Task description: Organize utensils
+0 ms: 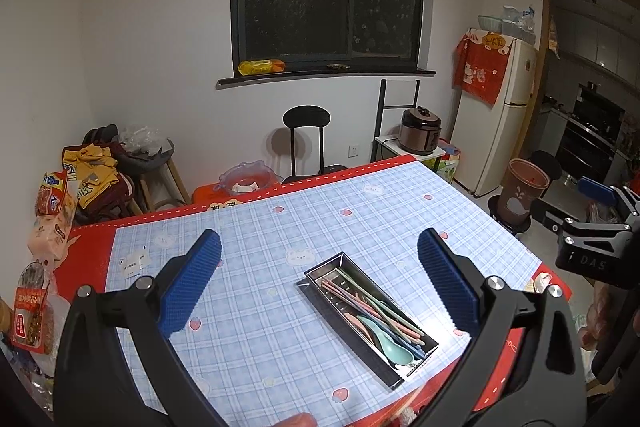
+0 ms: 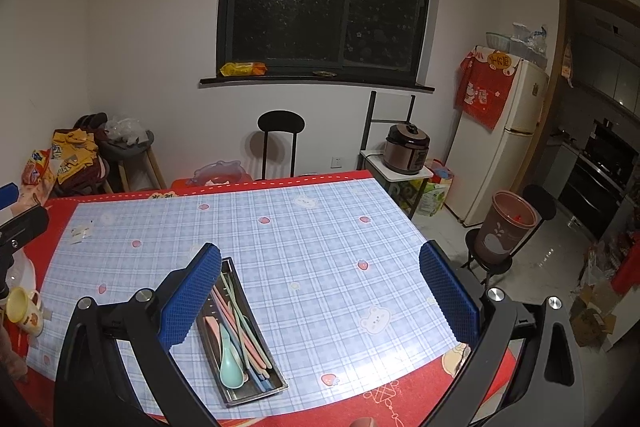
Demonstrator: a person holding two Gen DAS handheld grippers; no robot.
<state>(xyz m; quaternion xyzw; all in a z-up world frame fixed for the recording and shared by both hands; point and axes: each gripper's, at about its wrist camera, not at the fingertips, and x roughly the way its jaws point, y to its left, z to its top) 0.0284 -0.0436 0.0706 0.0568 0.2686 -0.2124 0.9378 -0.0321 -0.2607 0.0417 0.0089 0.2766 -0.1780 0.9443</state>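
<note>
Hovering above the table, both grippers — left gripper, right gripper — gape wide and carry nothing. Every utensil in sight lies inside the steel tray, mint spoon at its near end. The risk: a finger dipping in could catch the tray's rim and skid or tip it, since the tray sits loose on slick vinyl, near the table's front edge.

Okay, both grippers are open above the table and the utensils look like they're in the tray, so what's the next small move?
Probably draw both grippers back: the chopsticks and spoons already lie inside the metal tray, and nothing loose shows on the tablecloth.
</note>
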